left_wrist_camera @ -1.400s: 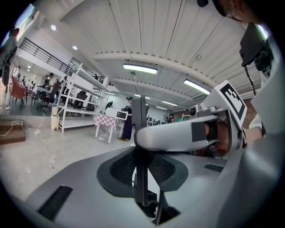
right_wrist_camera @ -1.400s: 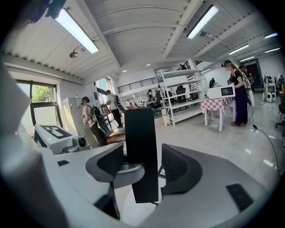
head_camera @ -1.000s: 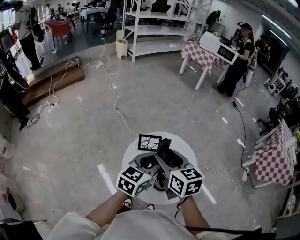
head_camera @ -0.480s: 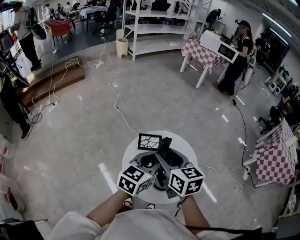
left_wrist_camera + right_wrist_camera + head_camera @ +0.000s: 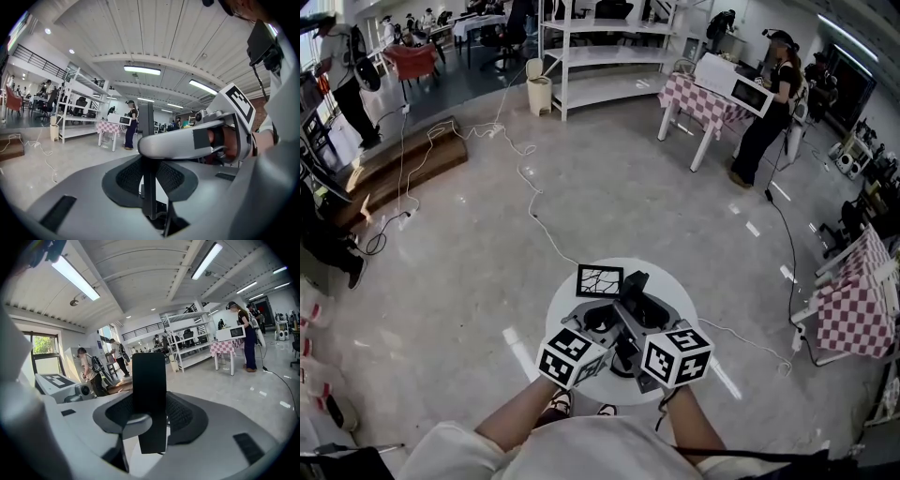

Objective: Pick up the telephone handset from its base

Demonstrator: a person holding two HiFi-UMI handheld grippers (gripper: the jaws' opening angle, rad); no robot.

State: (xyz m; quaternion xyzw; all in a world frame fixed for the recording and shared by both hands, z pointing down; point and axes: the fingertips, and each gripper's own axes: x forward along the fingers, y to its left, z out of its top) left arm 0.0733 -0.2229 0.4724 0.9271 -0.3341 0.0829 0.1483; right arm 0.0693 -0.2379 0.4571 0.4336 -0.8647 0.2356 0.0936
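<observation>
Head view: round white table (image 5: 677, 292) beneath left hand-held gripper (image 5: 614, 305) and right hand-held gripper (image 5: 636, 298), which converge on an upright black slab-shaped telephone handset (image 5: 635, 280). Left gripper view: handset edge-on, clamped narrowly. Right gripper view: handset's broad face; jaws, just closing, grip it widely.

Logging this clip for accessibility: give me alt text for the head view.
A person holds the left gripper and right gripper close together over a small round white table, at a dark telephone. The right gripper's jaws have just been closing; whether they grip anything is unclear from here.
</observation>
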